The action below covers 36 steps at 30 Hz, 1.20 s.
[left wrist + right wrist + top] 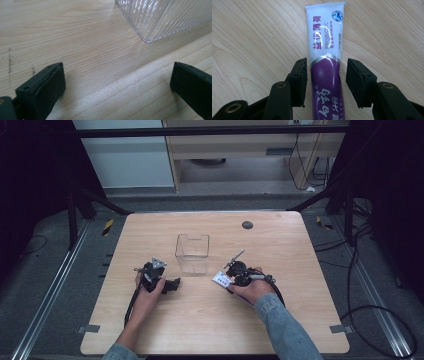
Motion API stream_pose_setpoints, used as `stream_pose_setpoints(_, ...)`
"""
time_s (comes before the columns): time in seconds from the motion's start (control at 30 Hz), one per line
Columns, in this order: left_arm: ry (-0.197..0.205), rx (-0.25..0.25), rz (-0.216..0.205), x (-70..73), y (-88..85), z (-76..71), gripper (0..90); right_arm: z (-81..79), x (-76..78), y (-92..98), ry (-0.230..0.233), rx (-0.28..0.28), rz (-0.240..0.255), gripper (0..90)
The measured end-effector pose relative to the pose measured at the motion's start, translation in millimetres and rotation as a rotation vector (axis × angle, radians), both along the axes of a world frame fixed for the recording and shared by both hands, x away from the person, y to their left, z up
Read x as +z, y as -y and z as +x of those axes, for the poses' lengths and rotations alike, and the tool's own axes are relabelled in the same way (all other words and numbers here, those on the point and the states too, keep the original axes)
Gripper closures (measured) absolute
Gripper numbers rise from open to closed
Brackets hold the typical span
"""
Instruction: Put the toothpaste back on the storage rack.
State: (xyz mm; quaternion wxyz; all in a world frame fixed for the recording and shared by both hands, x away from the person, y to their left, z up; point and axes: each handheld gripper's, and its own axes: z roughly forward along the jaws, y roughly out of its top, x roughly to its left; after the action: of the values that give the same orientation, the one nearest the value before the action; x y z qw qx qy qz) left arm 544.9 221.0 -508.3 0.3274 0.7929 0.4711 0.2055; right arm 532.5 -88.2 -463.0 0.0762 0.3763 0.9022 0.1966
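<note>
Right tool: your right tool (325,75) lies low over the counter with its jaws spread to either side of the toothpaste tube; a thin gap shows between each pad and the tube, so it straddles the tube without pinching it. In the high view it (231,276) sits at the centre-right of the counter, your hand behind it.

Toothpaste tube: the tube (325,72) lies flat on the wood, running lengthwise between the right tool's jaws. Its white crimped end with purple lettering points away from you, and its purple half passes under the tool. From above, the white end (221,278) shows just off the tool's tip, near the clear box's near right corner and apart from it.

Left tool: your left tool (117,85) has its jaws spread wide, with only bare wood between them. In the high view it (172,285) rests on the counter in your left hand, pointing toward the right, just in front of the clear box.

Clear box: the ribbed, see-through box (192,253) stands upright at mid-counter, between the two tools and a little beyond them. One lower corner (147,37) shows ahead of the left tool, not touching it.

Counter: pale wood (280,320), with a small dark round spot (247,225) near its far edge.
</note>
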Motion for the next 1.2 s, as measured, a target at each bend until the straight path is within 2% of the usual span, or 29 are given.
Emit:
stream_pose_setpoints(0.4, 0.0, 0.0, 0.0, 0.0, 0.0, 0.0, 0.0, 3.0, -5.5, -3.3, -0.017, -0.017, -0.01, 51.2)
stream_pose_setpoints(1.2, 0.0, -0.001, 0.0, 0.0, -0.1, 0.1, 0.0, 7.7, -7.5, -8.7, -0.029, -0.008, -0.019, 54.7)
